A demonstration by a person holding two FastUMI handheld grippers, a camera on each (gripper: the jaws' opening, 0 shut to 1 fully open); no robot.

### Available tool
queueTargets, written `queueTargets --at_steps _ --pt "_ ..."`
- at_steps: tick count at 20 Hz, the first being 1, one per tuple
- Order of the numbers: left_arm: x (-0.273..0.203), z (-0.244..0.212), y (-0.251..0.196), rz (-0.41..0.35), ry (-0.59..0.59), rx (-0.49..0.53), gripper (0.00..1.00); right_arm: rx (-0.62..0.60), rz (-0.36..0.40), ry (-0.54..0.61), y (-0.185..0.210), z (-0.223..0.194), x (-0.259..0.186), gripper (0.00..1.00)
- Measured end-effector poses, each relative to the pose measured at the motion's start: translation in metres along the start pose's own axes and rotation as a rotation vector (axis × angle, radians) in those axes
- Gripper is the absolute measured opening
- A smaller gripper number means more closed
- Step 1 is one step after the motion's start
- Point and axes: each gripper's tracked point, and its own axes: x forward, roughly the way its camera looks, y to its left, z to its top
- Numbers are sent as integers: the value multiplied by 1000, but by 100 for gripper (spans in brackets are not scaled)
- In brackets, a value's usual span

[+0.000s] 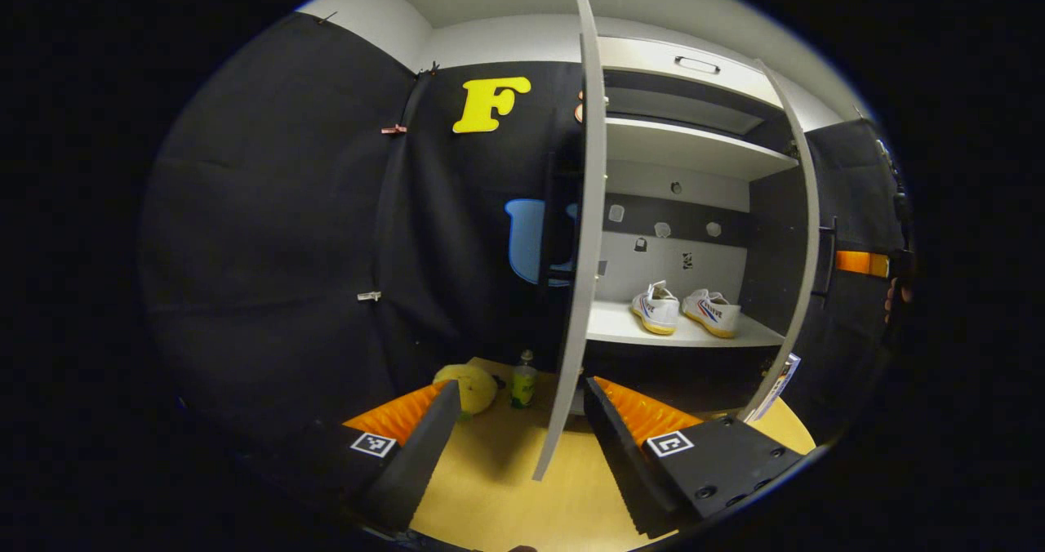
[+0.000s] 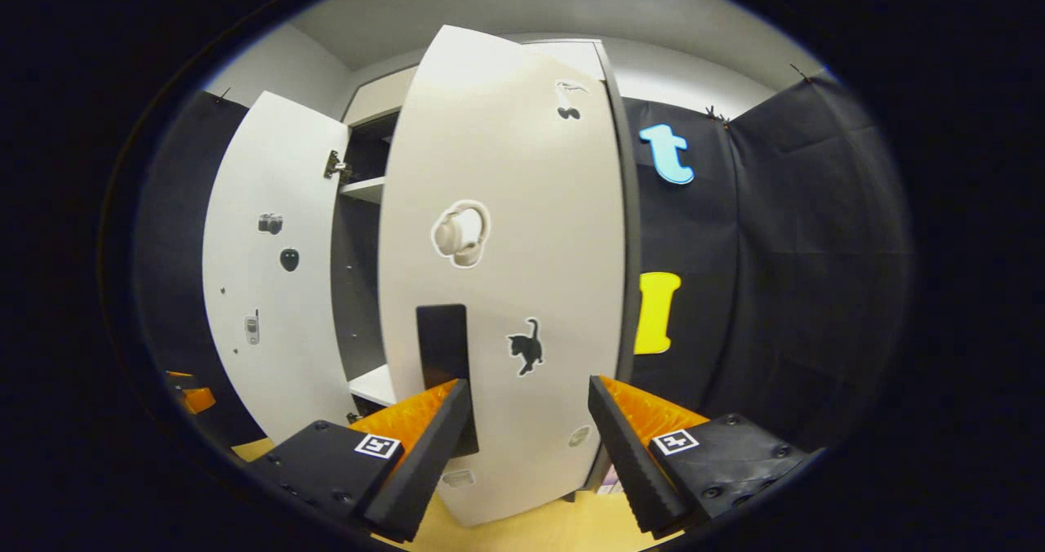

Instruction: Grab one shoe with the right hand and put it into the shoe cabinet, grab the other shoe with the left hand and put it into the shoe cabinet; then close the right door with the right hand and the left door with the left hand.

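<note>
Here, the left gripper [image 1: 518,421] is spread, the left door [image 1: 581,233]'s edge between its fingers. Beyond, both shoes [image 1: 684,309] rest on the cabinet shelf [image 1: 604,323]. The right gripper [image 2: 529,421] gapes before the right door [image 2: 506,274].

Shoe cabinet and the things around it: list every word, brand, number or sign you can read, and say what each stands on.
No text can be read.
White canvas sneakers with yellow soles: coloured side marking, too blurred to read.
Small green plastic bottle: label too small to read.
White cabinet door: headphone sticker and black cat sticker, pictures without words.
</note>
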Motion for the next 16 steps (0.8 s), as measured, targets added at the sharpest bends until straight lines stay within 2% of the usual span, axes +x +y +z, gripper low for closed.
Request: queueTargets --at_steps 4,9,16 --pt "17 13 31 -1 -16 18 95 28 -16 -1 30 -15 -12 98" --pt "50 46 59 -41 -57 25 95 77 -111 97 21 -59 -39 98" --pt "107 113 52 -255 -98 -111 95 97 -196 153 10 -84 -71 98"
